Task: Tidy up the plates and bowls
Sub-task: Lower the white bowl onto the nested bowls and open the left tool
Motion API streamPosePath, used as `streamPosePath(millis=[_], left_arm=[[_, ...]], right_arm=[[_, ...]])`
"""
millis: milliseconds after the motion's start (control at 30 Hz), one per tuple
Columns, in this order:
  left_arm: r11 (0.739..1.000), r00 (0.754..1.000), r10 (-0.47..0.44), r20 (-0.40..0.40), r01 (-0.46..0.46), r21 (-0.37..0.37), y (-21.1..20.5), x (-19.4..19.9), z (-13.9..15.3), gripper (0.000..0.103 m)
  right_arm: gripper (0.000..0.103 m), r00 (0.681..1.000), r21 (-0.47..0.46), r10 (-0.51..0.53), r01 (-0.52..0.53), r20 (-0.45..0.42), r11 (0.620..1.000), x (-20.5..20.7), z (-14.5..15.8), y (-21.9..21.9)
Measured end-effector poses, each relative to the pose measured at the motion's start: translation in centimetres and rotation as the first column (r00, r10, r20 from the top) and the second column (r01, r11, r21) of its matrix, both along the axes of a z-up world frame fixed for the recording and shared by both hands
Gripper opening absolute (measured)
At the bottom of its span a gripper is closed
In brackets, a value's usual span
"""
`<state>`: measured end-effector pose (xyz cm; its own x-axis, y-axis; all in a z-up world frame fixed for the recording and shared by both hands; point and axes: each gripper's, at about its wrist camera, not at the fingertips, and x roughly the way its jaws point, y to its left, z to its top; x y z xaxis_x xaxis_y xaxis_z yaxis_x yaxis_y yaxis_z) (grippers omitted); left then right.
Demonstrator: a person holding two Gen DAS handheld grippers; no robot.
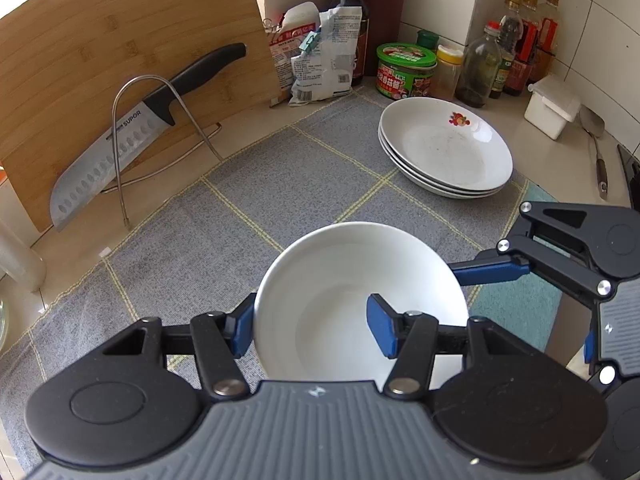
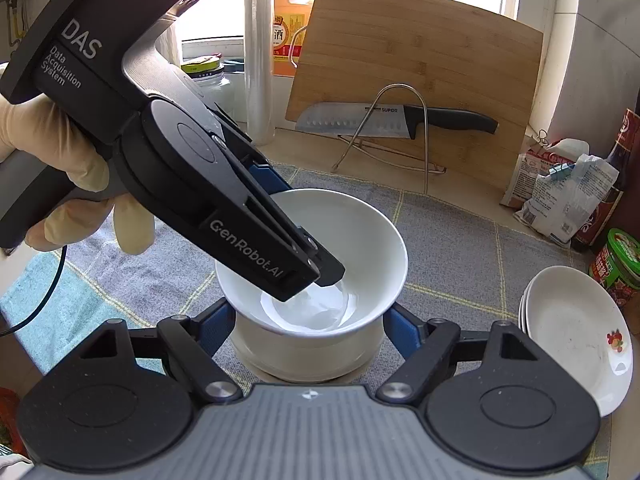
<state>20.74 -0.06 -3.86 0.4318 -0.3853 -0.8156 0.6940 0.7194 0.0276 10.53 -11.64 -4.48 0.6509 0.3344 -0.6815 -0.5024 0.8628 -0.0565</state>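
Left wrist view: the left gripper (image 1: 316, 330) pinches the rim of a white bowl (image 1: 352, 280), one pad outside, one inside. The plates (image 1: 448, 148) sit stacked ahead to its right on the mat (image 1: 224, 216).

Right wrist view: the right gripper (image 2: 308, 326) clamps the lower bowl (image 2: 304, 354) from both sides; the upper bowl rests tilted in it.

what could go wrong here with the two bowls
1. The left gripper pinches the top bowl by one wall only, one finger inside and one outside; it may tip or slip.
2. The right gripper grips the lower bowl at its sides; if the two hands drift apart, the bowls could knock together and chip.
3. The stack of plates sits close by on the cloth; a wide swing might hit it.
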Motion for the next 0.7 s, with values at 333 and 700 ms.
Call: streamPosePath(millis=[333, 700], left_arm=[[1.000, 0.999, -0.014, -0.029, 0.014, 0.000, -0.26, -0.42, -0.93, 0.057], [1.000, 1.000, -0.021, -0.021, 0.021, 0.001, -0.41, -0.65, -1.02, 0.060]], right_arm=[[0.084, 0.999, 0.001, -0.004, 0.004, -0.036, 1.000, -0.23, -0.73, -0.32], [0.084, 0.999, 0.005, -0.011, 0.011, -0.037, 1.000, -0.32, -0.73, -0.33]])
